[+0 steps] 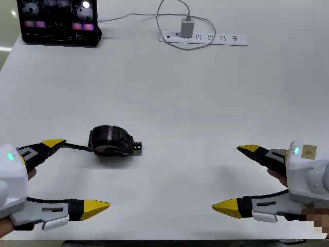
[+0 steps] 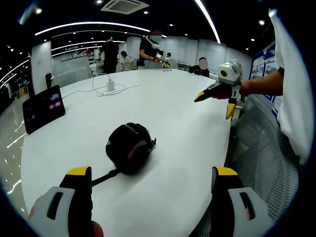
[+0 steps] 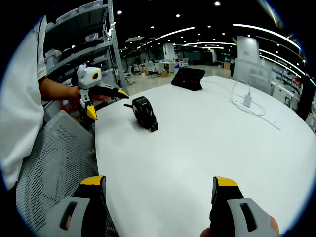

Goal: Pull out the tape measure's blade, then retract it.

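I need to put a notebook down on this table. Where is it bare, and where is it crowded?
Bare: the wide middle between the tape measure and the right gripper, up to the power strip. Crowded: the far edge, with the tablet and that strip.

Table (image 1: 205, 113) bare right of tape measure (image 1: 110, 142); power strip (image 1: 216, 37), tablet (image 1: 59, 23) far back

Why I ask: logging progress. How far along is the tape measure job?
Nothing looks done: the tape measure lies on the table with its blade in. Nothing is in hand: left gripper and right gripper are open, apart from it. Left: grip it, pull the blade, retract.
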Motion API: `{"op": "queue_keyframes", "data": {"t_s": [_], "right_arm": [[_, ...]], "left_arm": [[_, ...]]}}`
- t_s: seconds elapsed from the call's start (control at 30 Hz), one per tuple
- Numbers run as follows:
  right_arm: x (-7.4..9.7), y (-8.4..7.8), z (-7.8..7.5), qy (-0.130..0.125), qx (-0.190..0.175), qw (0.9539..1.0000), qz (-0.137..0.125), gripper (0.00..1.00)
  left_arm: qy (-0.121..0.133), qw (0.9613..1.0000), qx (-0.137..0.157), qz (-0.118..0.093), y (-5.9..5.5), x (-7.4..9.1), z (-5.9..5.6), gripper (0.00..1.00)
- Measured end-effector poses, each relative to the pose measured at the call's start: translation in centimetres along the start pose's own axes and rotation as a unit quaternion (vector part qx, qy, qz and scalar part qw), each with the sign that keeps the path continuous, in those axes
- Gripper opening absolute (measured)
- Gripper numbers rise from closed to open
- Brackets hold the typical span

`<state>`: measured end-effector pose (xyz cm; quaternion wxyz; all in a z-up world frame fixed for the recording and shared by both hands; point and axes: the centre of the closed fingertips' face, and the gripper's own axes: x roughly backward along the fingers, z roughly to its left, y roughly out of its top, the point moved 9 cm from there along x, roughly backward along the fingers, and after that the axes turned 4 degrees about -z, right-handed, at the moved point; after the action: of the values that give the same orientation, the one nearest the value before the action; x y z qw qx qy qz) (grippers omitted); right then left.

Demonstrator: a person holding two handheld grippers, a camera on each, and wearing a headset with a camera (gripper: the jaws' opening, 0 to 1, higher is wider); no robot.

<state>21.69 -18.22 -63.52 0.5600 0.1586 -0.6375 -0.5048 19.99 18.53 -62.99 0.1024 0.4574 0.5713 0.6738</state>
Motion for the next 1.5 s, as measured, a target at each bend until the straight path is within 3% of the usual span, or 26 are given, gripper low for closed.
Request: {"op": "queue_keyframes", "data": {"t_s": [0.9,1.5], "right_arm": [[-0.2,0.5,-0.4,0.009,0.01,0.9999,0.01,0.88],[-2.4,2.2,-1.9,0.031,0.047,0.9982,0.021,0.89]], "left_arm": [[-0.001,1.0,0.002,0.001,0.1,-0.1,0.5,0.98],[-0.02,0.9994,-0.025,0.008,1.3,-1.6,2.2,0.97]]}}
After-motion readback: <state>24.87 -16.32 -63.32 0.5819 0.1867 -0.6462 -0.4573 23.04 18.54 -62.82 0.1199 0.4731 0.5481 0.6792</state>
